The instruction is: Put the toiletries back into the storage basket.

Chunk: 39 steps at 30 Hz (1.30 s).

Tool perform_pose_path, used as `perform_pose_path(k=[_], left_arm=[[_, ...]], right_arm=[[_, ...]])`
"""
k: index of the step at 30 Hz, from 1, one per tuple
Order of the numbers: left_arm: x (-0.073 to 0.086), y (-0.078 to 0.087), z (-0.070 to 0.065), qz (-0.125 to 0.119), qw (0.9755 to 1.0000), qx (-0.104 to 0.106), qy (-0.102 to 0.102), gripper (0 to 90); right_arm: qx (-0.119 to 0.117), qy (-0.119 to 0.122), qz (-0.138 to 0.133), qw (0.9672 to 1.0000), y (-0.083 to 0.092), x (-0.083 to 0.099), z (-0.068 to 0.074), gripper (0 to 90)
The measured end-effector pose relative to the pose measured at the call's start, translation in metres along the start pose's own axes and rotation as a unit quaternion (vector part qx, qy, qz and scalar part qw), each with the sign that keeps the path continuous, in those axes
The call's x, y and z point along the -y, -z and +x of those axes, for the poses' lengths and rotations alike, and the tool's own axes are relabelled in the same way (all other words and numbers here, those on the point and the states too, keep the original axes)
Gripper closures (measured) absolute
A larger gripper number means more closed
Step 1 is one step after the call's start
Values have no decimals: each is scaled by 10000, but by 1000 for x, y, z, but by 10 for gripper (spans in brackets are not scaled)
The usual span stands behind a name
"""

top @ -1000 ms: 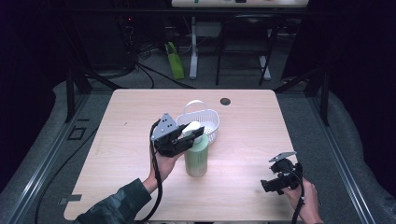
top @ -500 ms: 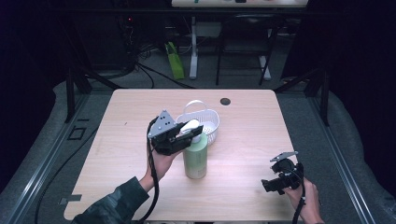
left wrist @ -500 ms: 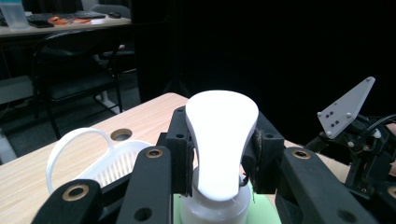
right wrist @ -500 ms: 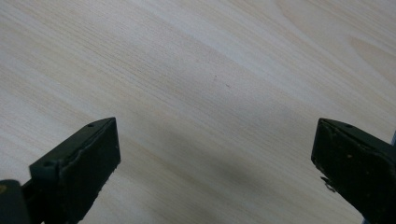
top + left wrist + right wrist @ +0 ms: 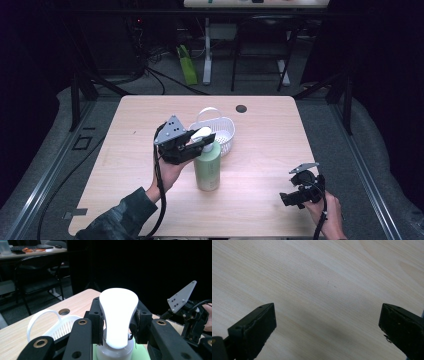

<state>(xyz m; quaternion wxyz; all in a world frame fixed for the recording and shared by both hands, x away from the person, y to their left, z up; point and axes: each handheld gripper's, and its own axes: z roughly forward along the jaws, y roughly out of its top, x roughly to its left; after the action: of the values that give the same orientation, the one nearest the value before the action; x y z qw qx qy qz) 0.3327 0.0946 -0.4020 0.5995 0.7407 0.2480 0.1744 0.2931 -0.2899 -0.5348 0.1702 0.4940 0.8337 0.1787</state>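
A pale green bottle with a white pump head stands upright on the wooden table, just in front of a white basket. My left gripper is shut on the pump head, its pads pressing both sides of it, as the left gripper view shows close up. My right gripper hovers low over the table near the front right corner. Its jaws stand wide apart with bare wood between them.
The white basket has a hoop handle and sits mid-table. A round cable hole lies at the table's far edge. Beyond the table are chairs, table legs and a green object on the floor.
The left gripper and the bottle have shifted a little toward the front of the table. The right gripper has barely moved.
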Motion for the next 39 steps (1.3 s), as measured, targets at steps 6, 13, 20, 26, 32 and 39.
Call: perform_pose_path(k=[6,13,20,26,32,39], left_arm=[[-5,2,4,-32,10000,10,28,667],[-10,10,9,-30,10000,-55,29,668],[-16,12,10,-31,10000,-66,-41,668],[-19,12,12,-45,10000,-30,-18,668],[-23,14,10,-91,10000,7,-35,668],[-34,19,11,-169,9998,6,-101,668]], right_arm=[[22,0,11,10000,-1,1,-1,7],[1,-55,-18,10000,-2,1,-3,7],[-4,43,-62,10000,-2,-4,-1,8],[35,84,-25,10000,-2,-5,1,8],[60,44,-45,10000,0,-3,1,9],[73,83,-40,9999,0,-4,1,9]])
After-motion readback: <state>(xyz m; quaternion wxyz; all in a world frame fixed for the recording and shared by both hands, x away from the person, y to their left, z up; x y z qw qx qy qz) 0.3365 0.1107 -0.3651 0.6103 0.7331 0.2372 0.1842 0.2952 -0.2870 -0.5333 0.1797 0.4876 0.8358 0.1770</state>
